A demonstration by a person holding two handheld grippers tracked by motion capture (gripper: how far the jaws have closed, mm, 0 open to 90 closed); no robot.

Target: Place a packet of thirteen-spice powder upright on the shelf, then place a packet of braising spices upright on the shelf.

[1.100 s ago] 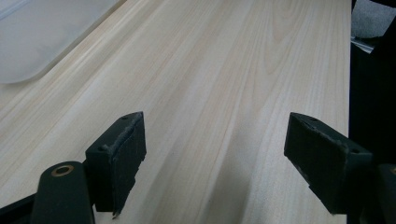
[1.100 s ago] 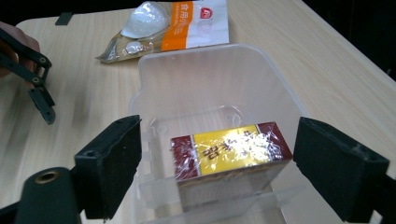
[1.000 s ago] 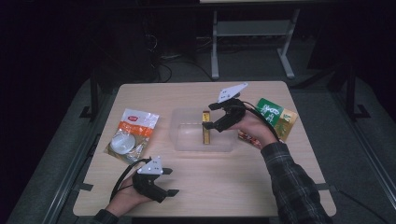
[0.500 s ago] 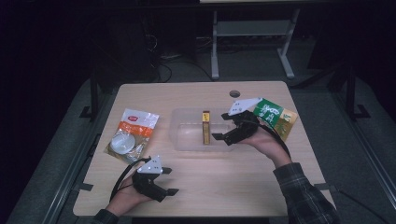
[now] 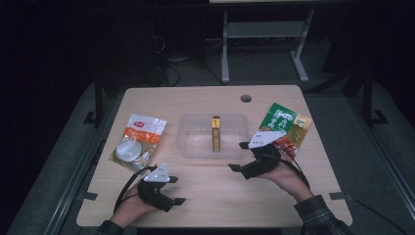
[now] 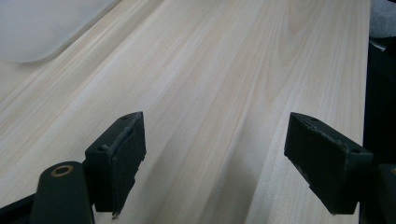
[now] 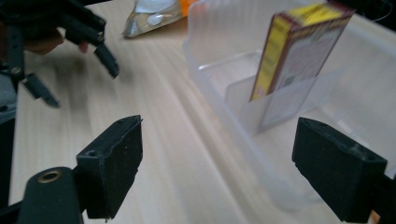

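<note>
A yellow box point(image 5: 215, 133) is stood upright in the clear bin point(image 5: 193, 147) at the frame's middle. The right hand-held gripper point(image 5: 237, 156), jaws wide and empty, has been pulled back from the box to the bin's lower right. The left hand-held gripper point(image 5: 177, 190) is held released at lower left.

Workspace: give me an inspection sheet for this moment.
Surface: wooden table, bare at the front.
Job's things: yellow box upright on edge in the clear bin.
Clutter: orange-and-white packet left of the bin; green packet right of it.
Grippers: left hand-held gripper open over bare wood; right hand-held gripper open, beside the bin's near right corner.
Cables: black cable loops from the left gripper.
Surroundings: dark floor; grey frame behind the table.
</note>
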